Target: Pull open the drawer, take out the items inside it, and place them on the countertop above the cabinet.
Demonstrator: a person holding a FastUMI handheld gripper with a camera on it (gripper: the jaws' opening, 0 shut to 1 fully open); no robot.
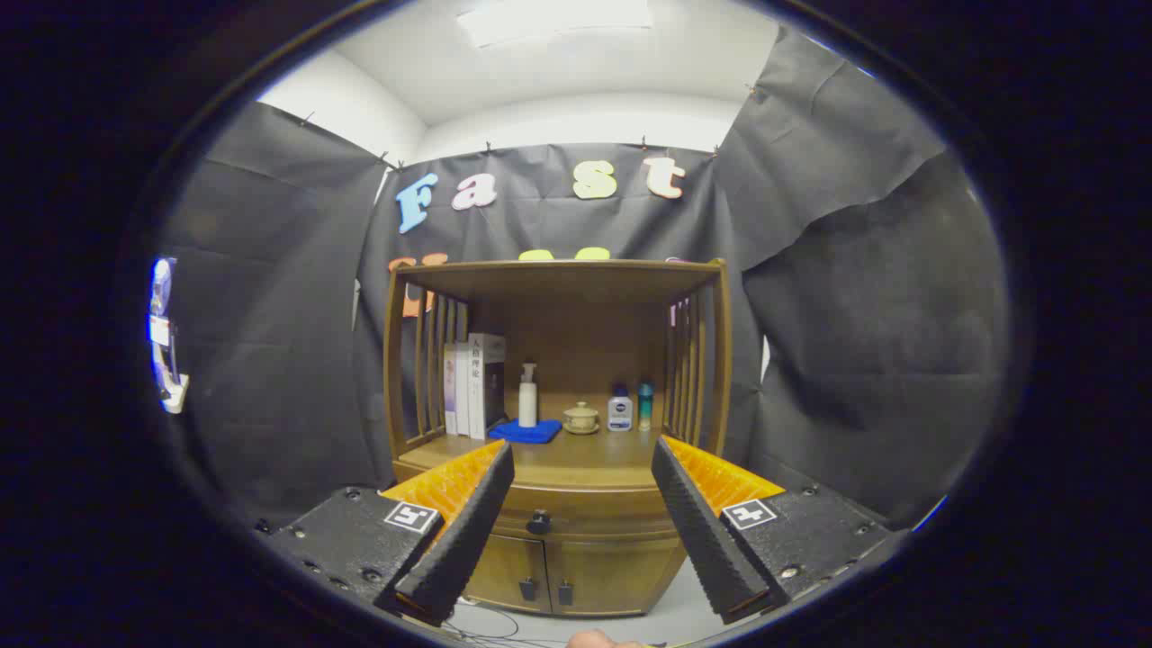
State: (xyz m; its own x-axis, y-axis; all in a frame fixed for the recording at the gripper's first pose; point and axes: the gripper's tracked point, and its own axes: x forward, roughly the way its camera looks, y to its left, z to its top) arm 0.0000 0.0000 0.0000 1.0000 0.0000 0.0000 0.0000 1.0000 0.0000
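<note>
The gripper (583, 459) gapes empty, well short of the shut drawer's knob (538, 522) — a skewed approach could slip off it.

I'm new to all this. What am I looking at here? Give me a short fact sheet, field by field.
setting: booth with black cloth walls
furniture: wooden cabinet with an open shelf above its countertop
drawer: closed, dark knob showing between the fingers
lower doors: two, closed
on countertop: books, white pump bottle standing on a blue cloth, small lidded cup, white bottle, teal bottle
tool: open, holding nothing, short of the cabinet
task progress: not yet begun
</note>
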